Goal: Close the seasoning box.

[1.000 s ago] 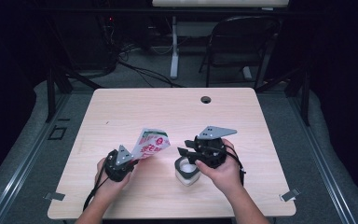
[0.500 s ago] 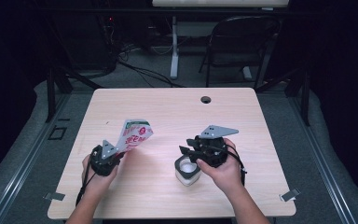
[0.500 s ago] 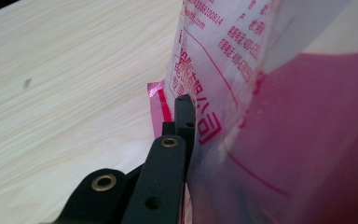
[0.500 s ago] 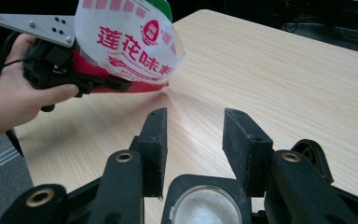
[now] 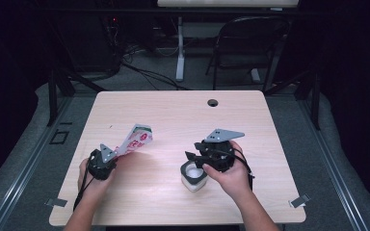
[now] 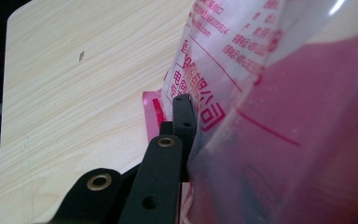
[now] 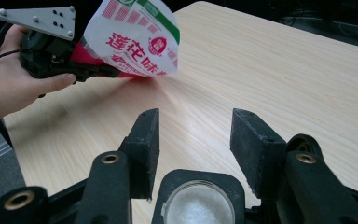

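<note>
While the left gripper (image 5: 110, 155) pinches the bottom edge of a red-and-white packet (image 5: 136, 138) between jaws that are all but closed, the packet sticks up and leans toward two o'clock from that hand, clear of the table (image 5: 173, 115) — a thin film held by one seam. That is the first risk: the left gripper view shows the jaws biting only the crimped margin of the packet (image 6: 261, 93), so a jolt or a tilt could let the film slide free and scatter whatever powder is left inside. The right gripper (image 5: 192, 161) hovers over a small jar (image 5: 193, 175) of white grains standing at about five o'clock from the table's centre; its jaws have just been opening and now stand wide on either side of the jar (image 7: 198, 203), not pressing it. The jar looks uncapped, so a careless withdrawal could catch the rim with a fingertip and tip it — spilling the grains across the wood. The trailing cable near the right hand could also snag it.
</note>
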`<state>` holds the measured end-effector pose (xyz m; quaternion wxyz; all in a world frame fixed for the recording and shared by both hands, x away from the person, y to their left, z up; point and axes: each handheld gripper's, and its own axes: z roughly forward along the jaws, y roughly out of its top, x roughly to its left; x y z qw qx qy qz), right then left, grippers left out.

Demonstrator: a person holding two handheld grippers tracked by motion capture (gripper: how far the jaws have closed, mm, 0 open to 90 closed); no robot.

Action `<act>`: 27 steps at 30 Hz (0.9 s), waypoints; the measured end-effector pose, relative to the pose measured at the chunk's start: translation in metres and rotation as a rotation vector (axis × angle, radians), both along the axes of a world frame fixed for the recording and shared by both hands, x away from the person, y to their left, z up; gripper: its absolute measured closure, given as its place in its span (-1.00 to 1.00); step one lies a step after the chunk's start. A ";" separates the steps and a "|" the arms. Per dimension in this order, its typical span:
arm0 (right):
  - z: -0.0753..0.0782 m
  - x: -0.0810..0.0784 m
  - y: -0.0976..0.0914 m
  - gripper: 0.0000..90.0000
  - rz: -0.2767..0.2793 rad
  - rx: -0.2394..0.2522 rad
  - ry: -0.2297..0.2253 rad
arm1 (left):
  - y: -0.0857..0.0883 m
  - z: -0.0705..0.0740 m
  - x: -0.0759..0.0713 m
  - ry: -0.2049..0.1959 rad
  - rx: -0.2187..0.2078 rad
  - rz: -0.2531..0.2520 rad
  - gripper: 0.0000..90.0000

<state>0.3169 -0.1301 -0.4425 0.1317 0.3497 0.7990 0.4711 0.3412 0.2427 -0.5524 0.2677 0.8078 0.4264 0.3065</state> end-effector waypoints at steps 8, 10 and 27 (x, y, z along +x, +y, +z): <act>0.000 0.000 -0.001 0.14 -0.005 0.005 -0.021 | 0.000 0.000 -0.002 0.005 0.002 -0.027 0.79; 0.000 0.000 -0.001 0.15 -0.001 0.001 -0.021 | 0.000 0.001 -0.002 -0.011 0.003 -0.034 0.67; 0.006 -0.001 -0.007 0.06 -0.018 0.038 -0.018 | -0.002 0.019 -0.014 0.094 -0.009 -0.131 0.00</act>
